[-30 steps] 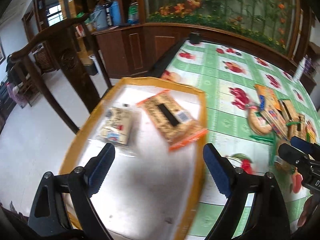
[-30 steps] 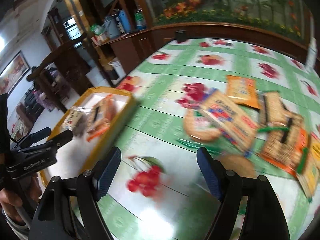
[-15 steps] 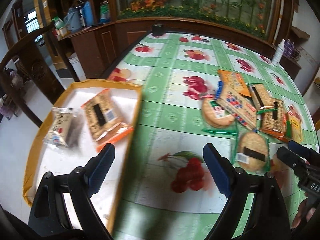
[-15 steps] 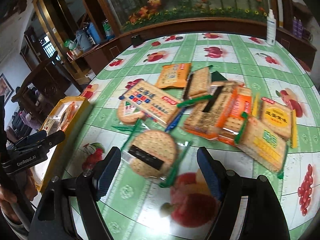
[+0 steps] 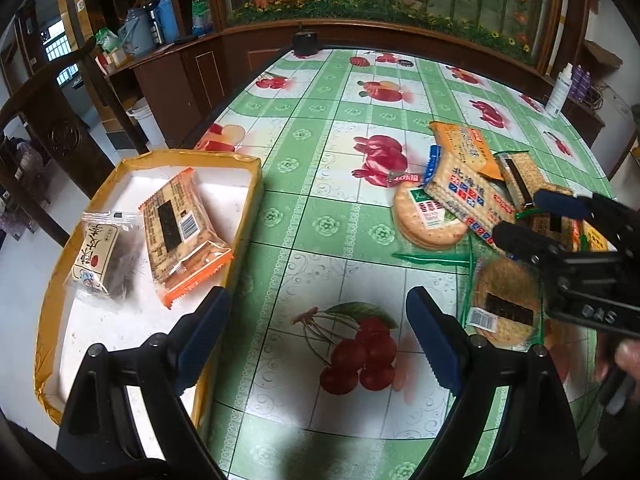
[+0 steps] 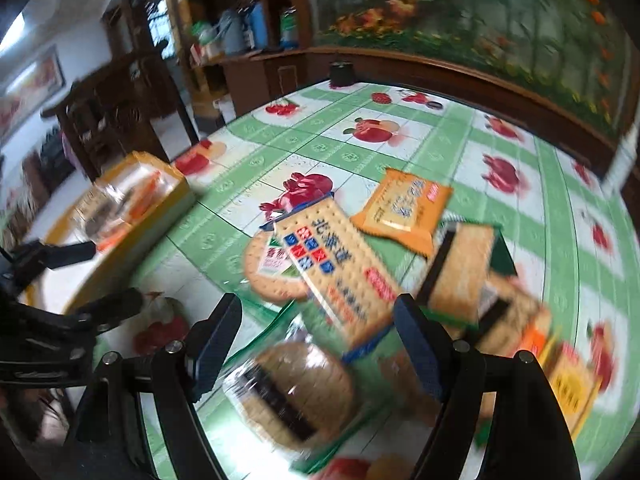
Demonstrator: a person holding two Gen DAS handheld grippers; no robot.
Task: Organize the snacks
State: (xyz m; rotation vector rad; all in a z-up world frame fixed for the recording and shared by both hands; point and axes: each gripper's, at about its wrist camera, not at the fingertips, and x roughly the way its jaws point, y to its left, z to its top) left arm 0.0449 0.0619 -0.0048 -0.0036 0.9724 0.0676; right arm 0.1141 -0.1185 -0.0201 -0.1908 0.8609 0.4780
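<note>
Snack packets [image 5: 472, 200] heaped right of the yellow tray [image 5: 248, 208] on the desk, now swung into view; two already in tray; left gripper [image 5: 316, 334] wide, empty; right gripper [image 6: 318, 344] half-wide, empty, over round cracker pack [image 6: 288, 392], next pick likely

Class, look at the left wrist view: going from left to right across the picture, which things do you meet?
Dark snack packet → orange-edged cracker pack, both in the yellow tray → printed cherries → round cracker pack with barcode → right gripper.

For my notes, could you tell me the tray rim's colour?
Yellow tray, clearest in the left wrist view.
</note>
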